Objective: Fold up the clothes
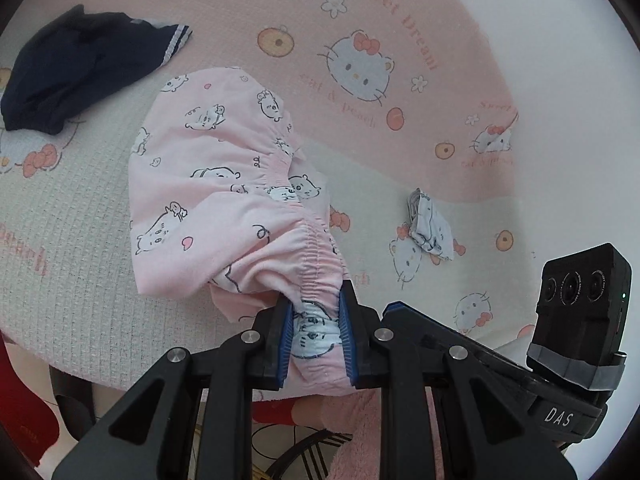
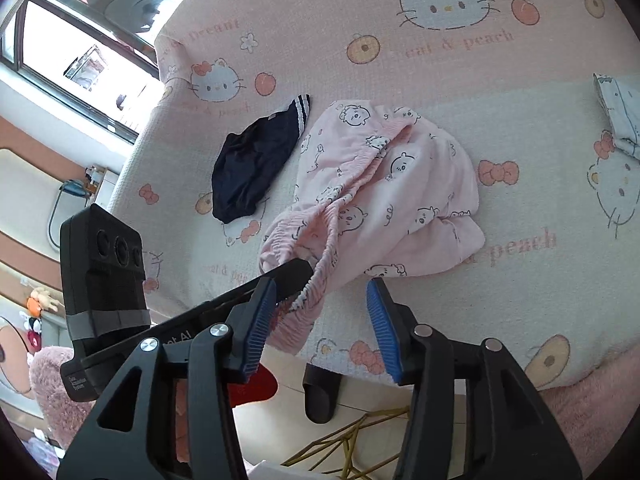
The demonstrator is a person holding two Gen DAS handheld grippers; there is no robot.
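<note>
My left claw (image 1: 316,336) covers the pinched stretch of the pink shorts' (image 1: 224,184) waistband. The pale folded garment (image 2: 620,116) runs off the right wrist view's edge, so I can't identify it.

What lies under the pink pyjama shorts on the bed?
The pink pyjama shorts rest on the cat-print bed cover, waistband clamped in the left gripper. Anything beneath their bunched folds is covered and cannot be seen.

The bed cover (image 1: 440,8) reads "Sweet Dream" and "cat & peach"; the right gripper (image 1: 558,416) reads "DAS"
</note>
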